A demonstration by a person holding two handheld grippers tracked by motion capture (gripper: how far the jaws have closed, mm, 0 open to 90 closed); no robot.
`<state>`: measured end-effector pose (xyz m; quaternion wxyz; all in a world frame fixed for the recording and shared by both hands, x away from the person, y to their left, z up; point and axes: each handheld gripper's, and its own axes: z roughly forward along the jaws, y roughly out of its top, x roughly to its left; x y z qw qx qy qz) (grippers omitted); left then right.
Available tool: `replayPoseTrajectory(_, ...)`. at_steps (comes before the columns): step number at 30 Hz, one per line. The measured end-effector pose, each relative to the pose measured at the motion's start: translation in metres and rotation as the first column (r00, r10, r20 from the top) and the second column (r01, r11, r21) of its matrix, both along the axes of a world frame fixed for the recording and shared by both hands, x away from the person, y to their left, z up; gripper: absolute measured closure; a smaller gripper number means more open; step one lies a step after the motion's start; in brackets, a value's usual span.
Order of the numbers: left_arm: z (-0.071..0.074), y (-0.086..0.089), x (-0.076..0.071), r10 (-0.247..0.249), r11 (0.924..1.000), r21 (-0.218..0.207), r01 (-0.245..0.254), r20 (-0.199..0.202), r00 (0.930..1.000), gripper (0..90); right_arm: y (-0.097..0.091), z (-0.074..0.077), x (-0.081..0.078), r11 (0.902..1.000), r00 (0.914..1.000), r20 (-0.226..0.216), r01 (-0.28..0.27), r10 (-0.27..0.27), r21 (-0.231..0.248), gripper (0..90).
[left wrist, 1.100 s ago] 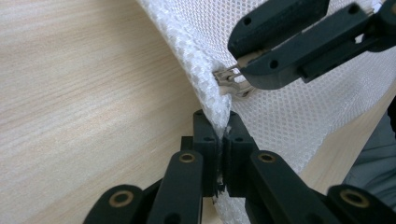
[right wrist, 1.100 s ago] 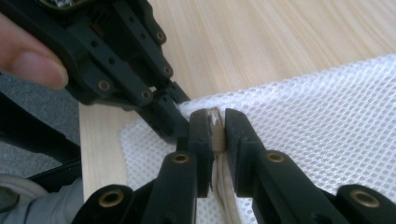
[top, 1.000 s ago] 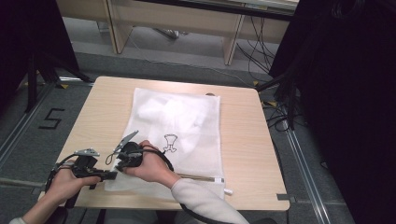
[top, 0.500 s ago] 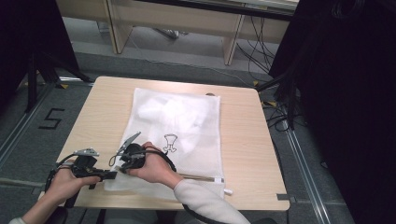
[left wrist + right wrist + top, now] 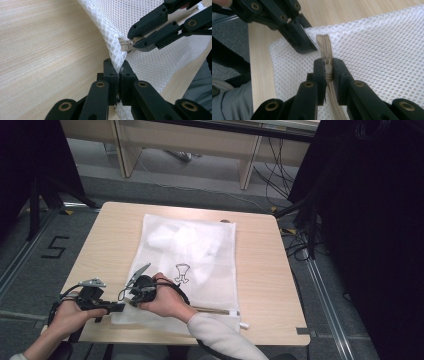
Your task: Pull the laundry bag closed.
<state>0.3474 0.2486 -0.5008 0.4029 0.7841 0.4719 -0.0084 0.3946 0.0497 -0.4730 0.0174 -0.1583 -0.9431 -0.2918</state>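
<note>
Left hand-held gripper (image 5: 119, 75) clamping mesh bag (image 5: 155, 57) corner as anchor, right hand-held gripper (image 5: 327, 67) pinching zipper pull (image 5: 327, 62), tensioning for sliding

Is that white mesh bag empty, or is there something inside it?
Something is inside. The mesh bag lies flat on the table, and a bunched white shape shows through its upper half; what it is cannot be told.

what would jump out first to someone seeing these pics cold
The big white mesh laundry bag lying flat in the middle of the light wooden table, a white garment bundled inside. At its near left corner the two black grippers meet: the left gripper pinches the mesh at the corner, while the right gripper is clamped on the beige zipper's pull at the zipper's end.
</note>
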Motion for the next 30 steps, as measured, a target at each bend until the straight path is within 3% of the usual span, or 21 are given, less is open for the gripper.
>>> replayPoseTrajectory(6, 0.002, 0.0004, 0.0002, -0.016, 0.9998, 0.008, 0.016, -0.011, 0.9998, 85.7, -0.0009, -0.0018, 0.0019, 0.9998, 0.9997, 0.014, -0.019, 0.019, 0.005, 82.6)
replayPoseTrajectory(8, 0.0013, -0.001, -0.0007, -0.004, 1.0, -0.001, 0.004, 0.011, 0.9999, 85.6, -0.002, -0.0023, 0.0024, 0.9998, 0.9997, 0.015, -0.019, 0.019, 0.004, 82.6)
replayPoseTrajectory(12, 0.0036, -0.0014, -0.001, -0.019, 0.9997, 0.014, 0.019, 0.005, 0.9998, 85.6, -0.0051, -0.0024, 0.0012, 0.9999, 0.9999, -0.014, 0.003, -0.003, -0.011, 82.5)
replayPoseTrajectory(18, 0.0036, -0.0027, -0.002, -0.007, 1.0, 0.003, 0.007, 0.021, 0.9997, 85.6, -0.0047, -0.0032, 0.0023, 0.9997, 0.9997, 0.004, -0.025, 0.025, 0.001, 82.6)
replayPoseTrajectory(22, 0.0054, -0.0007, -0.0016, -0.024, 0.9996, 0.011, 0.024, 0.009, 0.9997, 85.6, -0.005, -0.0042, 0.0019, 0.9996, 0.9996, -0.004, -0.026, 0.026, -0.006, 82.5)
replayPoseTrajectory(25, 0.0046, -0.0016, -0.0021, -0.011, 0.9999, -0.002, 0.011, 0.03, 0.9995, 85.6, -0.0057, -0.0053, 0.002, 0.9997, 0.9998, 0.002, -0.018, 0.018, -0.017, 82.6)
replayPoseTrajectory(26, 0.006, -0.0009, -0.0021, -0.018, 0.9997, 0.016, 0.018, 0.019, 0.9997, 85.6, -0.0063, -0.0057, 0.0021, 0.9996, 0.9998, 0.002, -0.02, 0.02, -0.019, 82.6)
replayPoseTrajectory(30, 0.0067, -0.0003, -0.002, -0.021, 0.9998, 0.008, 0.021, 0.017, 0.9996, 85.6, -0.0085, -0.0063, 0.0019, 0.9995, 0.9998, -0.001, -0.018, 0.018, -0.026, 82.6)
